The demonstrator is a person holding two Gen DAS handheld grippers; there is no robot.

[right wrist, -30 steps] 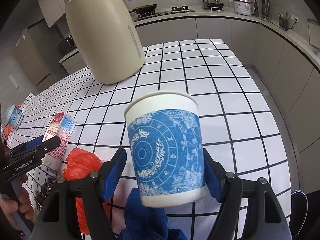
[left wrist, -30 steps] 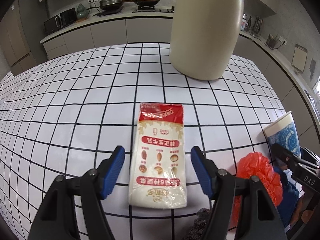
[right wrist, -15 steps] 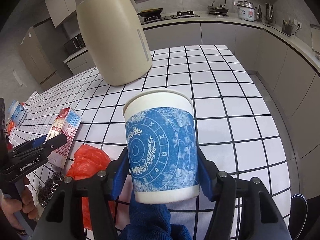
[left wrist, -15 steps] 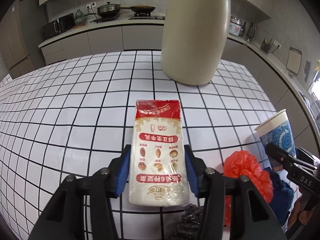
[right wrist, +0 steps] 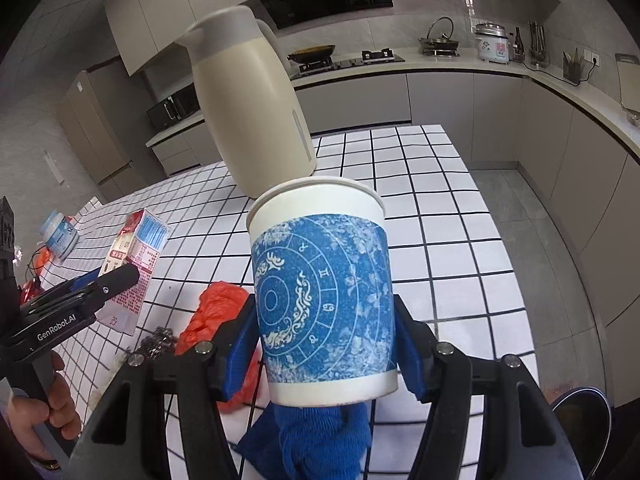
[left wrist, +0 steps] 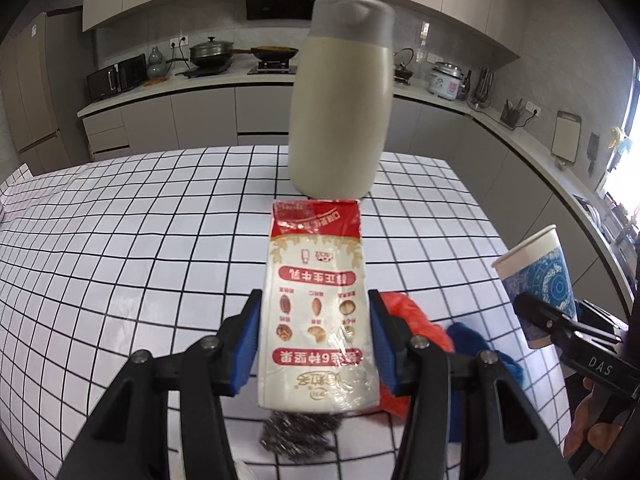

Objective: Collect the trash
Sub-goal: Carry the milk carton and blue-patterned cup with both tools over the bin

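My left gripper (left wrist: 316,340) is shut on a red and white milk carton (left wrist: 318,304) and holds it lifted above the tiled table (left wrist: 120,240). The carton also shows in the right wrist view (right wrist: 132,264). My right gripper (right wrist: 326,344) is shut on a white paper cup with a blue pattern (right wrist: 324,296), held upright above the table; the cup also shows in the left wrist view (left wrist: 536,276). A crumpled orange plastic bag (right wrist: 216,312), a steel scourer (left wrist: 300,432) and a blue cloth (right wrist: 312,436) lie on the table below the grippers.
A tall beige thermos jug (left wrist: 340,100) stands on the table behind the carton. A small white and blue bottle (right wrist: 60,234) lies at the far left. A dark bin (right wrist: 580,412) sits on the floor at the right. Kitchen counters line the back.
My left gripper closed on the carton and lifted it off the table. My right gripper closed on the cup and raised it. Both views have tilted up.
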